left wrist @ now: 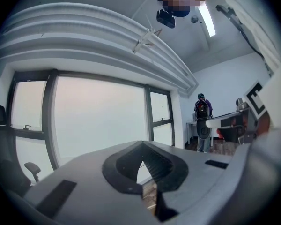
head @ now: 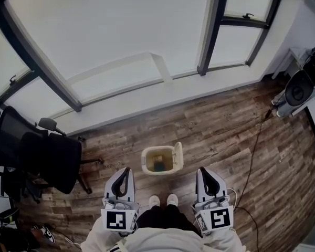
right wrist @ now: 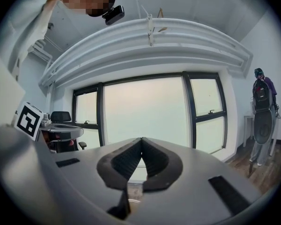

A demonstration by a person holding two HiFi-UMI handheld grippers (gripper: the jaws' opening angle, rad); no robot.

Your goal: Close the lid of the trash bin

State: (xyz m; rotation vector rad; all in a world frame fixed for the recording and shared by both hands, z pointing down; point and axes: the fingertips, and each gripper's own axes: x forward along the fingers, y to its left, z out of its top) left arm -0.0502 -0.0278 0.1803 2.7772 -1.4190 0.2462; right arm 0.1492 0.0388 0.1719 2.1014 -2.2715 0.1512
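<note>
Trash bin [head: 158, 160] stands on the wood floor [head: 226, 135] just ahead of the person's shoes [head: 163, 200], between the two tools and well apart from both. Its lid [head: 178, 156] is swung up on the bin's right side and the mouth is open, with something bluish inside. Left tongs [head: 127, 169] and right tongs [head: 201, 170] are held close to the body; each gripper view shows the ribbed tips pressed together with nothing between them (left [left wrist: 141, 143], right [right wrist: 141, 138]). Judgement: the bin is small, pale, likely thin plastic, so light enough to skid or tip; the hinged lid should swing freely. Push the lid's upper free edge toward the left with a closed tip, no pinch needed. Only the head view shows bin and lid; the gripper views point up at the window [right wrist: 145, 111] and a bystander [right wrist: 261, 97].
</note>
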